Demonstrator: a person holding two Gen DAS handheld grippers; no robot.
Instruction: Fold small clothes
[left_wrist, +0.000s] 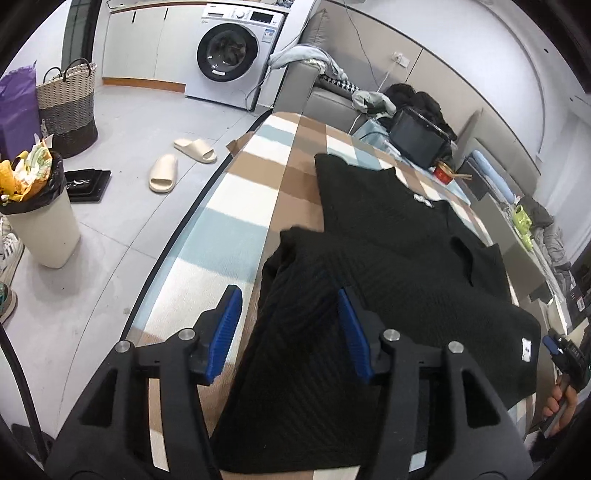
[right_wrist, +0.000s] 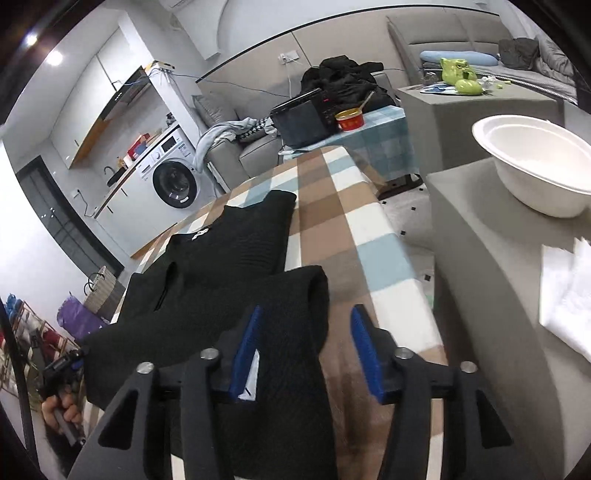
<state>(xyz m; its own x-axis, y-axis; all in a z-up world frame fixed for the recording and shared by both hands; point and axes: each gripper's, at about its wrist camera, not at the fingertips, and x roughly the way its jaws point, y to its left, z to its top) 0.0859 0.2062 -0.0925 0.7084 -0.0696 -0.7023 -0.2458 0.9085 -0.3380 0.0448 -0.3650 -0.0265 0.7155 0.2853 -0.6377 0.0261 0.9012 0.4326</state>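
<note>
A black ribbed knit garment (left_wrist: 388, 229) lies on a table under a brown, white and blue checked cloth (left_wrist: 236, 206), with its near part folded over itself. My left gripper (left_wrist: 288, 293) is open above the near left fold, and the fabric lies loose between its blue pads (left_wrist: 225, 332). In the right wrist view the same garment (right_wrist: 229, 258) spreads to the left. My right gripper (right_wrist: 307, 312) is open over its near right edge, with a white label (right_wrist: 251, 373) by the left pad. Each view shows the other gripper at its edge, the right one (left_wrist: 565, 350) and the left one (right_wrist: 62, 365), each in a hand.
A full waste bin (left_wrist: 40, 221), two slippers (left_wrist: 164, 173), a woven basket (left_wrist: 68, 103) and a washing machine (left_wrist: 232, 55) stand on the floor to the left. A white bowl (right_wrist: 535, 166) sits on a grey block at right. A black screen (right_wrist: 303, 122) and a red bowl (right_wrist: 349, 120) lie beyond the table's far end.
</note>
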